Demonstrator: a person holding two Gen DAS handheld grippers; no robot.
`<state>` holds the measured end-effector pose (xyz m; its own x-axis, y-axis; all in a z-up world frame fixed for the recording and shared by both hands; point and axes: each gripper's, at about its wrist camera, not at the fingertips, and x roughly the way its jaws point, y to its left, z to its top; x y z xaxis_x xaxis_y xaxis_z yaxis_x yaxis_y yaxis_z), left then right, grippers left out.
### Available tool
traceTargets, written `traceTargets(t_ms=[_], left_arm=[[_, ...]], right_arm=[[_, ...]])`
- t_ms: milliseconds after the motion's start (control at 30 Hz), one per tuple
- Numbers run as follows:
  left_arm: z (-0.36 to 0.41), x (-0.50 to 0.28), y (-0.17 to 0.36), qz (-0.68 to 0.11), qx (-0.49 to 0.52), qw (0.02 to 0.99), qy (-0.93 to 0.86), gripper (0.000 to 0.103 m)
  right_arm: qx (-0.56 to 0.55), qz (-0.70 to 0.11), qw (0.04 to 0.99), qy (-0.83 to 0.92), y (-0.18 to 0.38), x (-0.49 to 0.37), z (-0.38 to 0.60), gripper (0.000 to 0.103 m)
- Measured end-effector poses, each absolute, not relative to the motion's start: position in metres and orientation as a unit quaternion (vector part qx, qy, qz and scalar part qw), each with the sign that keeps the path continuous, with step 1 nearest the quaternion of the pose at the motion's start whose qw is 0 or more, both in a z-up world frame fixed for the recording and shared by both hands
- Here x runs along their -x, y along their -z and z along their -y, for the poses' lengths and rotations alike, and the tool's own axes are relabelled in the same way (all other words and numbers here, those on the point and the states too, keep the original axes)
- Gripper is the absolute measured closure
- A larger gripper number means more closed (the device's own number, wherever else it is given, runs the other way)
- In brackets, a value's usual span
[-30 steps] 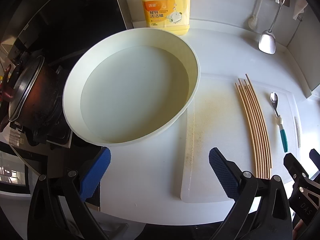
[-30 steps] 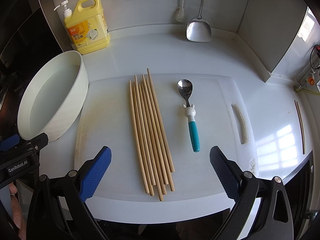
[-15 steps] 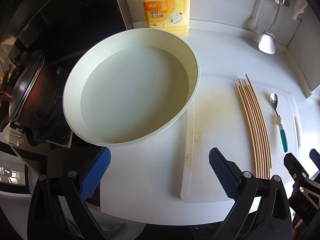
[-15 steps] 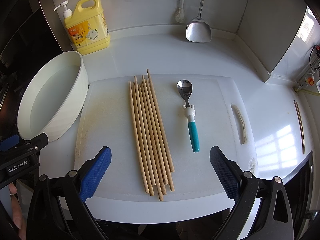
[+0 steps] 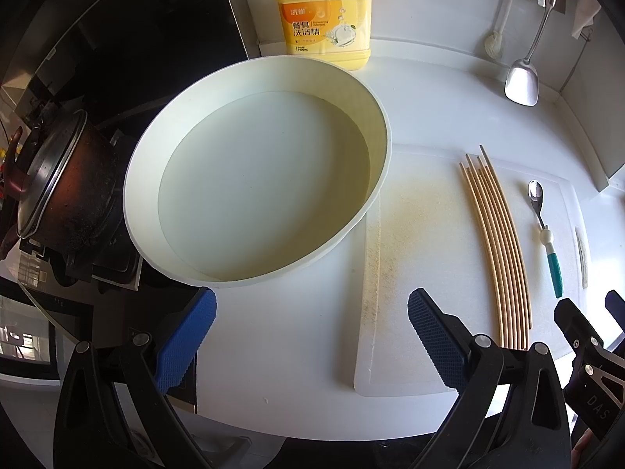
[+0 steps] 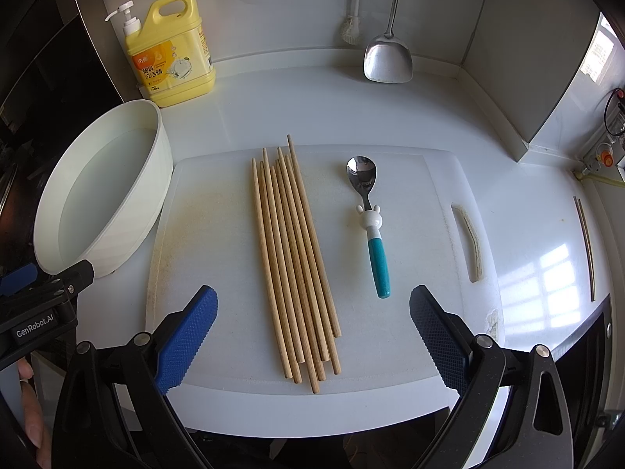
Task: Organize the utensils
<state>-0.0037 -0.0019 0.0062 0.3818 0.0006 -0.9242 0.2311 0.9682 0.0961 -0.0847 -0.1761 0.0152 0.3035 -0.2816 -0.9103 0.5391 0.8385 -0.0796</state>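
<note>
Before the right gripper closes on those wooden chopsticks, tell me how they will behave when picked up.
The chopsticks are thin, straight wooden rods, so probably stiff and light. They lie loose, side by side with uneven ends, on the cutting board, so some may roll or slip out of the bunch. The right gripper is open wide enough to straddle them.

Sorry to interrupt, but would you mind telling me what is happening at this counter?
A person holds a claw in each hand over a kitchen counter, and both claws are open and empty. The right claw hovers near the ends of a bundle of wooden chopsticks lying on a white cutting board, beside a teal-handled spoon. The left claw faces a white basin of water. Nothing is gripped yet.
</note>
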Motion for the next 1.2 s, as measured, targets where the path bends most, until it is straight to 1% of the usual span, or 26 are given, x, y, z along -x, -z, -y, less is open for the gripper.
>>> traceTargets(t_ms=[1200], left_arm=[[0.0007,0.0027,-0.007,-0.552,-0.104,0.825,0.07,0.006]], right_arm=[[-0.121,-0.53,0.799,0.257,-0.0149,0.0846,0.1747,0.009]])
